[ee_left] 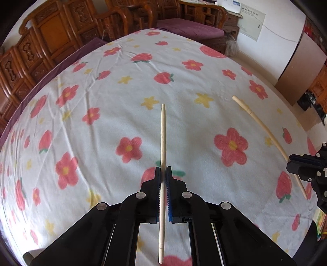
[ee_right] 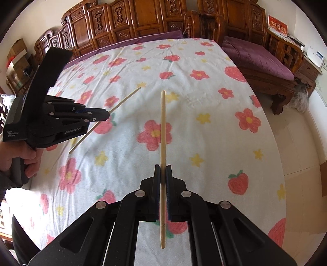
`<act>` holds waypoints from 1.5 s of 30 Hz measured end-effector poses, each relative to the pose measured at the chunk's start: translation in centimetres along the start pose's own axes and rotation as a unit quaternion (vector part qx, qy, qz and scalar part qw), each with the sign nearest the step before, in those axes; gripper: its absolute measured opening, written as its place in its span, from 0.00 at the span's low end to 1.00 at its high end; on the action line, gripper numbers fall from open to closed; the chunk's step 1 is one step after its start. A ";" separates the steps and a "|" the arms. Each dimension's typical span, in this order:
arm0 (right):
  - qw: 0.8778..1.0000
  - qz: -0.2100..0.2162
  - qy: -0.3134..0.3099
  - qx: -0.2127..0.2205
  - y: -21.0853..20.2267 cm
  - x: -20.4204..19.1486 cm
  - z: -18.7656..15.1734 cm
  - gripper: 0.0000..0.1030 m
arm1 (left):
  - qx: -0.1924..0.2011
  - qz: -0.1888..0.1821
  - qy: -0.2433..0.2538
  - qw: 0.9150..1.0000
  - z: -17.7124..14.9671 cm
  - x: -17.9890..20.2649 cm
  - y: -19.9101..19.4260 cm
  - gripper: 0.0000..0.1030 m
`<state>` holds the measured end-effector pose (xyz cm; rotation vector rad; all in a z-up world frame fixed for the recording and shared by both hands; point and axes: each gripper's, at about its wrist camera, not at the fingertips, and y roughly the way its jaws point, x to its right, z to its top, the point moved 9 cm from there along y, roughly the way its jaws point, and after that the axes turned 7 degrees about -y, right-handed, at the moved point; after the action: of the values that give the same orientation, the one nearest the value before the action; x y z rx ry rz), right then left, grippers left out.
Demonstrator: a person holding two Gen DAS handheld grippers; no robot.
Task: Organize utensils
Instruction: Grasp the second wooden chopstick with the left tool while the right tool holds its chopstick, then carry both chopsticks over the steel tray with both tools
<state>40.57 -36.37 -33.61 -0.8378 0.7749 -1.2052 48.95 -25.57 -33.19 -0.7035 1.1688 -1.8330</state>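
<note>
My left gripper is shut on a pale wooden chopstick that runs straight ahead between the jaws, above the flowered cloth. My right gripper is shut on a second chopstick, also pointing forward. Each view shows the other tool: the right gripper with its chopstick at the right edge, and the left gripper with its chopstick at the left. Both chopsticks are held in the air, apart from each other.
A white cloth with red flowers and strawberries covers the table. Carved wooden chairs stand along the far side, and a bench with a purple cushion on the right. The table's right edge drops to a pale floor.
</note>
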 end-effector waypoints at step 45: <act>0.985 0.094 -0.140 0.041 -4.6 -26.2 4.5 0.06 | 0.110 0.043 -0.200 0.973 -16.2 -20.4 -18.9 0.04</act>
<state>37.41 -10.79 -25.71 -0.8248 0.5570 -0.9214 39.66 3.55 -23.02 -0.8311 0.7098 -1.6196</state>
